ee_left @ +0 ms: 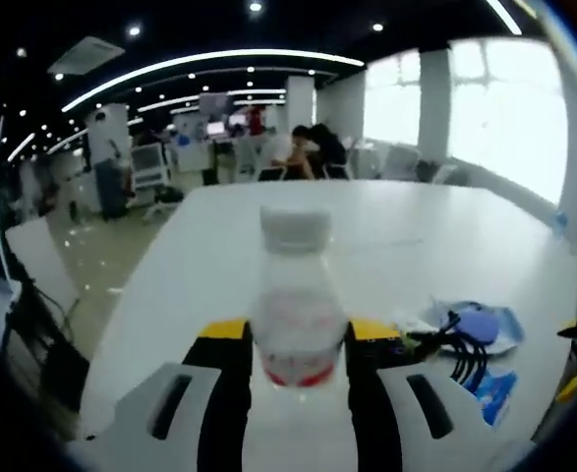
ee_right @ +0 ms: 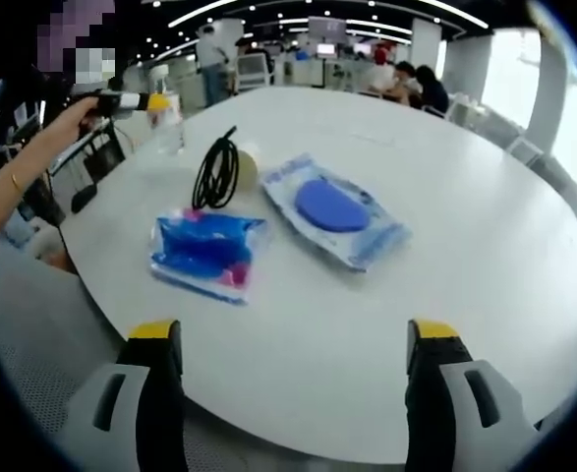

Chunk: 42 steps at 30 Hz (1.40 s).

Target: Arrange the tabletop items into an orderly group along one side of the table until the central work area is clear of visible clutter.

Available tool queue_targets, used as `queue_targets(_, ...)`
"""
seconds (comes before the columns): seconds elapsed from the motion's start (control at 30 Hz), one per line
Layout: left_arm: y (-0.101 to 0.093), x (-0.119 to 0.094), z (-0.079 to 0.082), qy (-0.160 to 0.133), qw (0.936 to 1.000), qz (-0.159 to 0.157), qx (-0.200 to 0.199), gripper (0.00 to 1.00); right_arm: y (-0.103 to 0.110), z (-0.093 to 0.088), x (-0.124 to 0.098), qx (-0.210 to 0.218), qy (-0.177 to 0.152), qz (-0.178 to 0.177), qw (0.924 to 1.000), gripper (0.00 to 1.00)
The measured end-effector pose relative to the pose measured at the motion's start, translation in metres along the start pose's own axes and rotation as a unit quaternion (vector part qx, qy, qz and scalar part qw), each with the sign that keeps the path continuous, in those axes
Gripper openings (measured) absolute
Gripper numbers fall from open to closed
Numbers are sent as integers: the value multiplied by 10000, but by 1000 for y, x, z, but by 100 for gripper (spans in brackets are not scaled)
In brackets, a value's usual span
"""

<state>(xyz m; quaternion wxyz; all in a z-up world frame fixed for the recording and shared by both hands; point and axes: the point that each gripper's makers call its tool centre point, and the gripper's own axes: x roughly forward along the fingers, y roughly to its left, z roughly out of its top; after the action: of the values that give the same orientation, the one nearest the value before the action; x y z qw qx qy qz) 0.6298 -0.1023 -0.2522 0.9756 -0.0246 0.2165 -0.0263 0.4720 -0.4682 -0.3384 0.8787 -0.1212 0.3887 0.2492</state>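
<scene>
A clear plastic bottle [ee_left: 296, 305] with a white cap and a red label stands upright between my left gripper's [ee_left: 298, 339] yellow-tipped jaws, which are shut on it. In the right gripper view the same bottle [ee_right: 167, 123] sits at the table's far left edge, with the left gripper [ee_right: 153, 101] on it and a person's hand behind. My right gripper [ee_right: 293, 339] is open over the near table edge, holding nothing. Ahead of it lie a blue-and-pink packet [ee_right: 204, 251], a clear bag with a blue round pad [ee_right: 332, 206] and a coiled black cable [ee_right: 217, 172].
The white round table [ee_right: 465, 256] has bare surface to the right and at the back. In the left gripper view the cable [ee_left: 455, 344] and the blue bag [ee_left: 480, 323] lie to the right. Chairs, desks and people stand beyond the table.
</scene>
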Motion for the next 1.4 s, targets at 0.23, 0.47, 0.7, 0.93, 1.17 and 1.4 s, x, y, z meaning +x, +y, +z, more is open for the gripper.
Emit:
queue_targets(0.23,7,14,-3,-54,9992,353,-164,34,-1,-4,2,3,96,3,10000,93)
queue_targets(0.47,15,28,-9,-21,9983,544,-228,34,-2,-7,3,21,159,-13,9999,93)
queue_targets(0.7,36,37,-7,-111,9962,824,-258,34,0,-12,5,37,276,28,9996,92)
queue_targets(0.93,42,45,-9,-119,9950,953,-267,34,0,-15,6,53,358,39,9993,92)
queue_targets(1.17,44,50,-19,-102,9936,1064,-362,34,-1,-16,6,53,382,19,9993,92)
queue_targets(1.4,39,55,-17,-78,9944,1027,-224,34,-3,-15,4,78,355,-31,9993,91)
